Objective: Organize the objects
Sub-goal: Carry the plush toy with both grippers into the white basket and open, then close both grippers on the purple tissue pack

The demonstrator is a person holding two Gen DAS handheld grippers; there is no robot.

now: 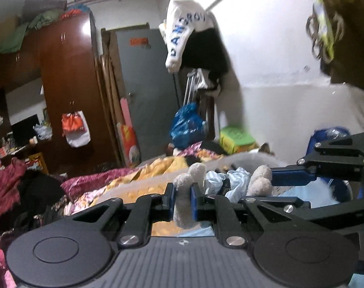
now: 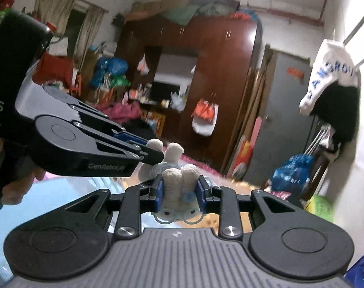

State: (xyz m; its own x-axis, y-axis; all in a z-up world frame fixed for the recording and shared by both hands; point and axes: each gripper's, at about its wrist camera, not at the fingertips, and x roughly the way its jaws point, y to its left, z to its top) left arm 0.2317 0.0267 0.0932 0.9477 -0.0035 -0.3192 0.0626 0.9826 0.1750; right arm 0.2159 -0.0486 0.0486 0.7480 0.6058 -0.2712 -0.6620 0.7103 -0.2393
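A tall reddish-brown wardrobe [image 2: 206,55] stood against the white wall [image 1: 278,55], bedding heaped on top; beside it was a grey door [image 1: 146,91]. Curtains [image 2: 52,12] hung far left; lamp glare shone on the wardrobe's doors.

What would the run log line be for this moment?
left gripper: shut on plush toy limb | right gripper: shut on other limbs | toy held above bed
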